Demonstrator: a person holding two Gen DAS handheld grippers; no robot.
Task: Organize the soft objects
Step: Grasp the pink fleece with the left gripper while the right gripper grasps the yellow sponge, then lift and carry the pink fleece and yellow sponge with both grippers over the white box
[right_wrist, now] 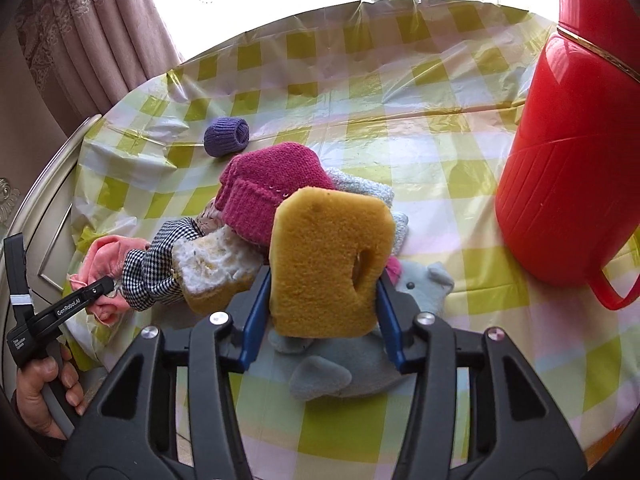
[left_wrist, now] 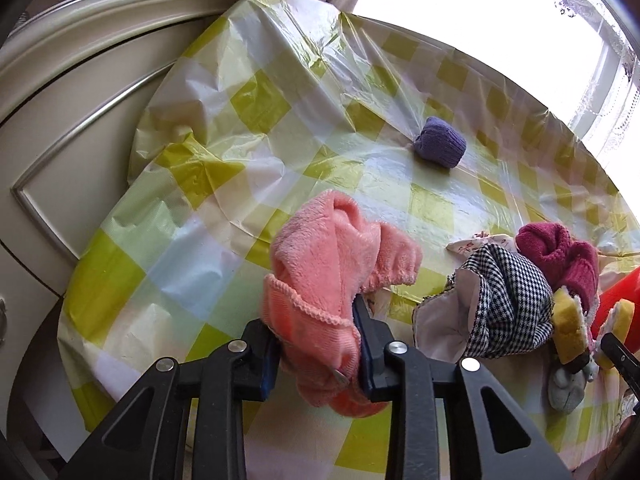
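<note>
My left gripper (left_wrist: 320, 344) is shut on a pink fleece cloth (left_wrist: 340, 256), which bunches up between the blue pads above the checked table cover (left_wrist: 256, 96). In the right wrist view the same gripper (right_wrist: 106, 282) meets the pink cloth (right_wrist: 104, 256) at the left of the pile. My right gripper (right_wrist: 323, 292) is shut on a yellow sponge (right_wrist: 320, 240) with a hole in it, pads pressed to both sides. Behind it lie a magenta knit piece (right_wrist: 268, 188), a houndstooth cloth (right_wrist: 156, 264), a second worn sponge (right_wrist: 216, 268) and a grey plush toy (right_wrist: 424, 284). A purple rolled sock (right_wrist: 227, 136) sits apart, farther back.
A tall red plastic jug (right_wrist: 568, 160) stands at the right of the table. A cream panelled cabinet (left_wrist: 80, 100) borders the table on the left, with curtains (right_wrist: 80, 32) and a bright window behind. A person's hand (right_wrist: 40, 392) holds the left gripper's handle.
</note>
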